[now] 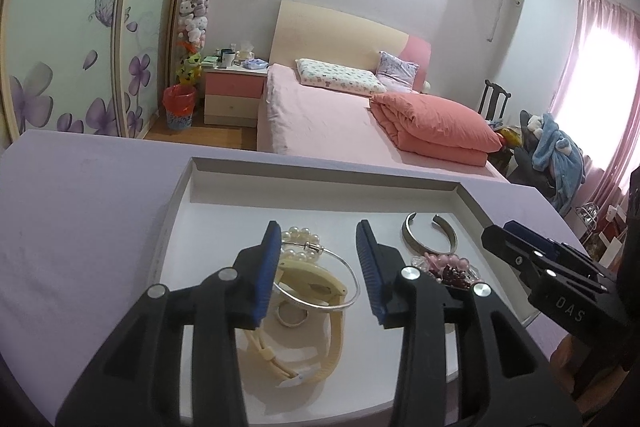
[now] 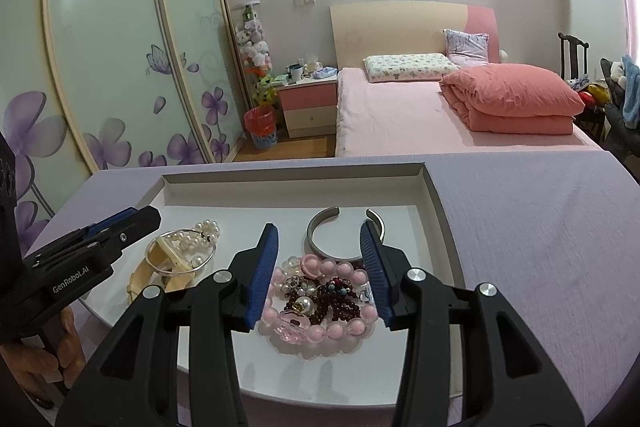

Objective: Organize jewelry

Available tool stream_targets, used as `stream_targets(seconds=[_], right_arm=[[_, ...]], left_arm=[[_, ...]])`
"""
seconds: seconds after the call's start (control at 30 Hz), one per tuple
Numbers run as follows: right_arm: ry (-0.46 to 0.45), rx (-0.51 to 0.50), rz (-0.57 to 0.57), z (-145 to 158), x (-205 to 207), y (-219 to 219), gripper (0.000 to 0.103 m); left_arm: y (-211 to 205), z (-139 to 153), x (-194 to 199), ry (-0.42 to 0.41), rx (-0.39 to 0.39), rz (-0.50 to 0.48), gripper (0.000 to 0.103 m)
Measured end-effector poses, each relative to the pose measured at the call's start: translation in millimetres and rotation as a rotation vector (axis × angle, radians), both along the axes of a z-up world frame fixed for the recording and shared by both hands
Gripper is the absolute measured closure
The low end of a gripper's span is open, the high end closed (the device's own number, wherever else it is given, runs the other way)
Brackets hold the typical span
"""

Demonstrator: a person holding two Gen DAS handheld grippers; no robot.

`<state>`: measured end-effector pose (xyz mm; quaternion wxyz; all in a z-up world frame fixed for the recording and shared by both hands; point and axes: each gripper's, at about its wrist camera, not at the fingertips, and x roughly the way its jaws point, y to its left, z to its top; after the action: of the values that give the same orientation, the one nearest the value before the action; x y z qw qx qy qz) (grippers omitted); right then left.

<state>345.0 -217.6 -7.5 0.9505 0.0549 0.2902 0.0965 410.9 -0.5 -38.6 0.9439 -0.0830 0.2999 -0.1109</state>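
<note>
We see a shallow white rectangular tray (image 1: pixel 188 187) lying on a lilac-covered table (image 1: pixel 80 219), and all the jewelry lies inside it.

The left gripper (image 1: pixel 318 267) hangs over the left part of the tray with its blue-padded fingers (image 1: pixel 267 267) parted about a third of the way. Nothing is pinched between them: under the gap lie a thin silver wire bangle (image 1: pixel 352 275), a cream plastic hair clip (image 1: pixel 316 283), a white pearl bracelet (image 1: pixel 300 235) at the far side, a small silver ring (image 1: pixel 292 317) nearer us, and a cream band (image 1: pixel 320 359) nearest of all. The pads touch none of these as far as we can tell.

The right gripper (image 2: pixel 318 271) hovers over the right part of the tray, its jaws likewise partly spread and gripping nothing. Below the gap sits a pile made of a pink bead bracelet (image 2: pixel 340 329), a dark red bead strand (image 2: pixel 340 303) and some clear and pearly pieces. Just beyond the pile lies an open silver metal cuff (image 2: pixel 320 247), its opening facing the far wall of the tray.

In the right wrist view the left gripper enters from the left, above the wire bangle and pearls, and a person's hand (image 2: pixel 44 351) holds its handle. In the left wrist view the right gripper enters from the right, beside the cuff.

Behind the table stands a bed with a pink sheet (image 2: pixel 400 115).
</note>
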Motion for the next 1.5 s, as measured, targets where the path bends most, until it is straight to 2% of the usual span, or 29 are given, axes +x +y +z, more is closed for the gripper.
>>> stream_targets(seconds=[0.07,0.13,0.2,0.23,0.3,0.37,0.4,0.47,0.53,0.7,0.9,1.07,1.2,1.5], right_arm=[[0.001,-0.004,-0.001,-1,-1,0,0.058],[0.0,-0.005,-0.005,0,-4,0,0.052],[-0.01,-0.004,-0.009,6,-13,0,0.037],[-0.017,-0.005,-0.008,7,-16,-1,0.034],[-0.033,-0.008,-0.007,14,-30,1,0.014],[-0.049,-0.005,-0.001,21,-49,1,0.005],[-0.058,-0.005,0.005,24,-58,2,0.002],[-0.08,-0.011,0.01,31,-79,4,0.002],[-0.089,-0.015,0.015,34,-97,5,0.002],[-0.089,-0.063,0.007,35,-134,12,0.002],[-0.152,-0.163,-0.044,29,-182,22,0.002],[-0.163,-0.125,-0.048,20,-205,18,0.002],[-0.148,-0.066,-0.049,13,-209,12,0.002],[-0.184,-0.07,-0.079,14,-219,8,0.002]], left_arm=[[1,0,0,0.004,0.0,0.004,0.062],[5,2,-5,0.005,-0.004,0.013,0.057],[12,9,-16,-0.014,-0.003,0.024,0.051],[14,12,-21,-0.024,-0.001,0.028,0.045],[21,20,-37,-0.053,0.002,0.038,0.035],[30,30,-59,-0.09,0.004,0.049,0.02],[34,34,-69,-0.106,0.004,0.052,0.016],[44,45,-97,-0.144,0.012,0.058,0.007],[48,50,-119,-0.174,0.026,0.066,0.004],[56,52,-178,-0.22,0.084,0.105,0.004],[58,37,-236,-0.237,0.137,0.15,0.004],[63,29,-260,-0.224,0.1,0.171,0.004],[66,28,-265,-0.217,0.105,0.173,0.004],[69,31,-273,-0.227,0.102,0.182,0.004]])
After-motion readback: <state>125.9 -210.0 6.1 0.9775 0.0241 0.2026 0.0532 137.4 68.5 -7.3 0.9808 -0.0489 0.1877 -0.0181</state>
